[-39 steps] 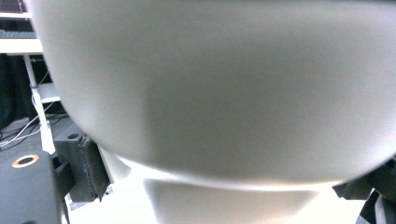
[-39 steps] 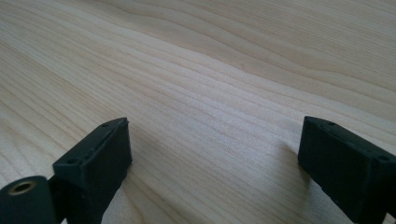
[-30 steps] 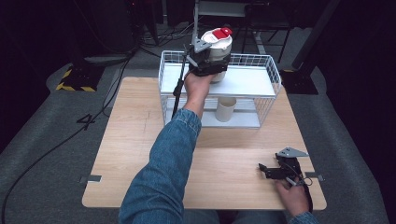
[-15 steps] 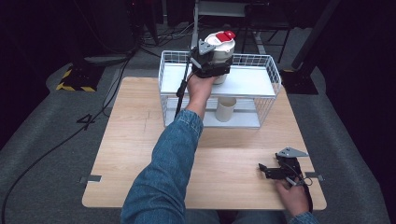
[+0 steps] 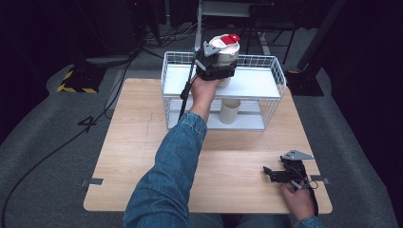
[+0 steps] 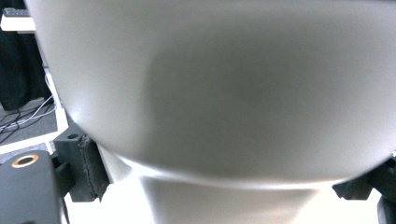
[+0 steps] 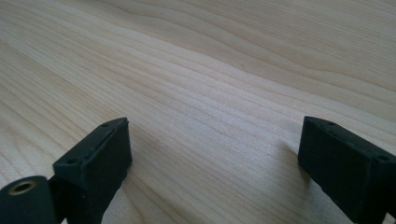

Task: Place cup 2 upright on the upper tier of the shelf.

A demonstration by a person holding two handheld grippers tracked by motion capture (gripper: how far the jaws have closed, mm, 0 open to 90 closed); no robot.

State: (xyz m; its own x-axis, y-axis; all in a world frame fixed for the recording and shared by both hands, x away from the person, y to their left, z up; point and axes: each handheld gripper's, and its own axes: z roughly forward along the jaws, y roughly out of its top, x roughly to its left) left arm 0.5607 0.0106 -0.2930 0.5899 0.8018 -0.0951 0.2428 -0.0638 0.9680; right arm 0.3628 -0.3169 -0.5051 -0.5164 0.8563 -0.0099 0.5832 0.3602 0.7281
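Grasping a white jar [image 5: 227, 53] above the far wire rack [image 5: 271, 85], the left gripper [image 5: 215, 64] hovers; the right gripper [image 7: 212, 163] rests released on the near bench [image 5: 142, 156].

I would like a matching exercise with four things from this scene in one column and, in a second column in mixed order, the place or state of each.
Things:
1. jar
2. cup
3. right gripper
4. left gripper

Places or states:
A. on the lower level of the wire rack
B. low over the table, near its front right corner, open with nothing between the fingers
C. white with a red lid, held above the rack's top shelf
D. shut on the jar, over the rack

Pairs: 1-C, 2-A, 3-B, 4-D
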